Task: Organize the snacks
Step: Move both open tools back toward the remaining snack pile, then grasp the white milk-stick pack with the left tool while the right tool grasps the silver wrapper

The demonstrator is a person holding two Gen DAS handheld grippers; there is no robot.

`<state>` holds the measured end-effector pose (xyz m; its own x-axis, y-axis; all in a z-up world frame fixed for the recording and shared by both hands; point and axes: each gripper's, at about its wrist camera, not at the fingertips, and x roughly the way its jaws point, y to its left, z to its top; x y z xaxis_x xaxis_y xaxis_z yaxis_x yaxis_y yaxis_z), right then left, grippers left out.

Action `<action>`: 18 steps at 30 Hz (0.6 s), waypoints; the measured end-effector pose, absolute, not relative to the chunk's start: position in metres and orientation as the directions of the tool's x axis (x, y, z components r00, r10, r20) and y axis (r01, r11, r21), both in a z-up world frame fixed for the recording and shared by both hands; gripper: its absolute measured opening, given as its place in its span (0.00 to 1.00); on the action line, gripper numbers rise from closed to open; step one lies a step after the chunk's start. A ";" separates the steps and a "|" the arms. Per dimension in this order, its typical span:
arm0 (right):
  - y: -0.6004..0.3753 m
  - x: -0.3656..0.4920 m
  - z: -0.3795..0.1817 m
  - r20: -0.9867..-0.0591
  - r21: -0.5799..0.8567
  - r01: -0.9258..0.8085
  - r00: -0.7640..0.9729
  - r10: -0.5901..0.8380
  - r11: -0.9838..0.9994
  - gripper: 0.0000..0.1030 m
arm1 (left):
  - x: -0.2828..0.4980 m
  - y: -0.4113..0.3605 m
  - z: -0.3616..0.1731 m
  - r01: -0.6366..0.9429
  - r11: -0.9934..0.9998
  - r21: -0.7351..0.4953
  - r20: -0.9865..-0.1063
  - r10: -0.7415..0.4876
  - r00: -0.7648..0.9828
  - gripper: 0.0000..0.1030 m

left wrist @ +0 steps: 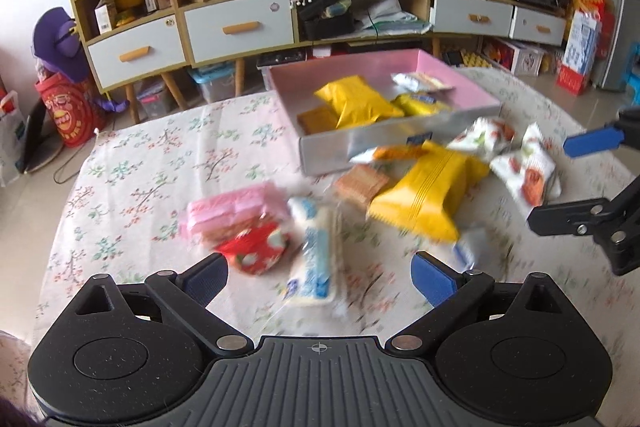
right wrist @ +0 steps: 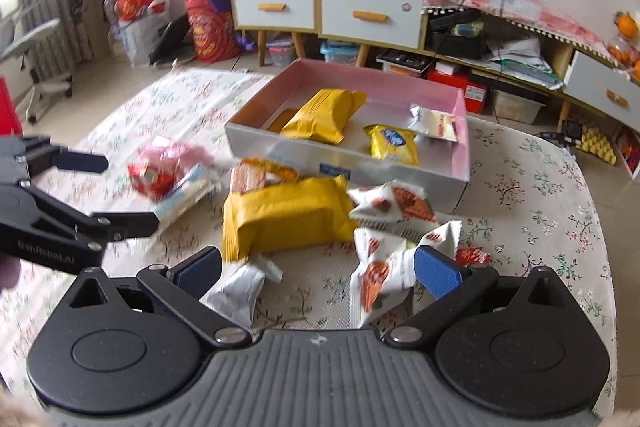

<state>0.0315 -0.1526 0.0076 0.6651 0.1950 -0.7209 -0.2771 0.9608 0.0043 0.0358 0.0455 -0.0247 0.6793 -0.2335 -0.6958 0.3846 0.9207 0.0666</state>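
A pink-lined box [left wrist: 460, 77] [right wrist: 460, 131] on the floral table holds a yellow packet [left wrist: 356, 103] [right wrist: 320, 115] and other small snacks. Loose snacks lie in front of it: a large yellow packet [left wrist: 424, 195] [right wrist: 284, 215], white-and-red packets [left wrist: 528, 175] [right wrist: 388, 207], a pink pack [left wrist: 236, 211], a red packet [left wrist: 256, 247] and a blue-white packet [left wrist: 316, 255]. My left gripper [left wrist: 320, 275] is open over the red and blue-white packets; it also shows in the right wrist view [right wrist: 116, 191]. My right gripper [right wrist: 318, 267] is open, with a white-and-red packet [right wrist: 380, 275] and a silver packet [right wrist: 240, 287] between its fingers.
A shelf unit with white drawers [left wrist: 236, 27] [right wrist: 372, 15] stands behind the table, with bins and boxes under it. Bags [right wrist: 208, 27] and an office chair [right wrist: 36, 67] sit on the floor to the left. The table edge [right wrist: 600, 227] curves at the right.
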 end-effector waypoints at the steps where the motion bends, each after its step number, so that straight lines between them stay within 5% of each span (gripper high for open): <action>1: -0.150 0.029 0.005 -0.721 -0.007 -0.292 0.665 0.198 0.956 1.00 | 0.034 0.049 -0.027 0.387 0.919 0.070 -0.693 -0.235 0.681 0.96; 13: -0.128 0.015 -0.017 -0.687 0.040 -0.363 0.667 0.290 0.931 1.00 | 0.023 0.076 -0.050 0.406 0.914 0.025 -0.620 -0.305 0.723 0.93; 18: -0.125 0.014 -0.021 -0.671 0.052 -0.362 0.677 0.301 0.931 0.99 | 0.034 0.078 -0.057 0.416 0.908 -0.040 -0.632 -0.346 0.694 0.80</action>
